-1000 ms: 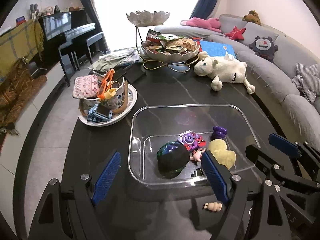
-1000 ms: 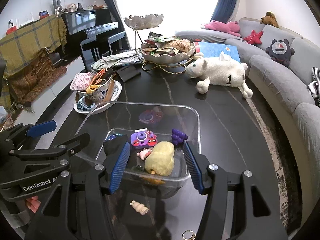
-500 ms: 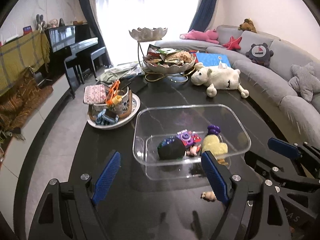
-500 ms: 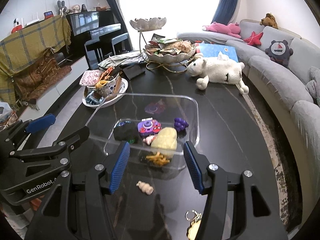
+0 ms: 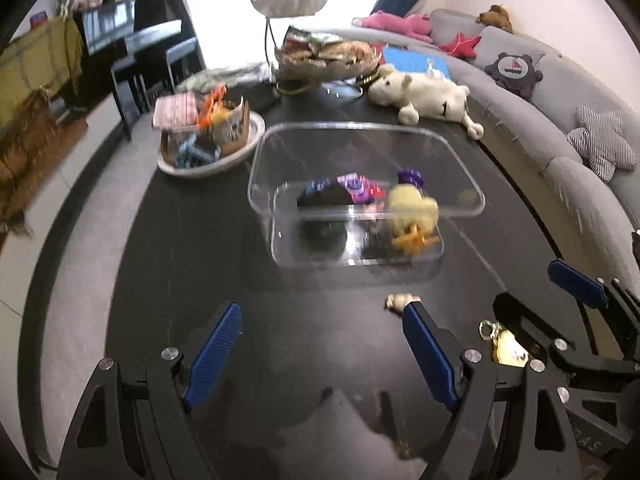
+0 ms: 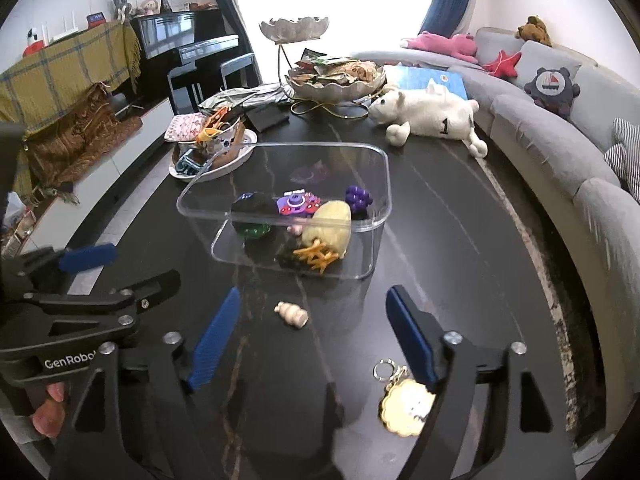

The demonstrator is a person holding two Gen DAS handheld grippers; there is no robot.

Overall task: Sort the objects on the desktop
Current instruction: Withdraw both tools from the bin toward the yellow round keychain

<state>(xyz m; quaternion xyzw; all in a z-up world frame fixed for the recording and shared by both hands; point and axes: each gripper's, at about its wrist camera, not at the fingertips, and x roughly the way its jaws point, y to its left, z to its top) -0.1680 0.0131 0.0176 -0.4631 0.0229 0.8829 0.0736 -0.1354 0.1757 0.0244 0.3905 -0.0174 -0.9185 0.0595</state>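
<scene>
Both grippers are drawn back from the clear bin (image 6: 362, 216); the right gripper (image 6: 310, 334), fingers just opened wide, and the left gripper (image 5: 320, 350), also open, are seen empty. Several toys are already gathered inside, while a small shell (image 6: 292, 314) and a gold keychain (image 6: 404, 410) are left on the table (image 6: 440, 240).

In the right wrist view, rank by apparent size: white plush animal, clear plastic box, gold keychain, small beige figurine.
1. clear plastic box
2. white plush animal
3. gold keychain, though nearness enlarges it
4. small beige figurine
</scene>
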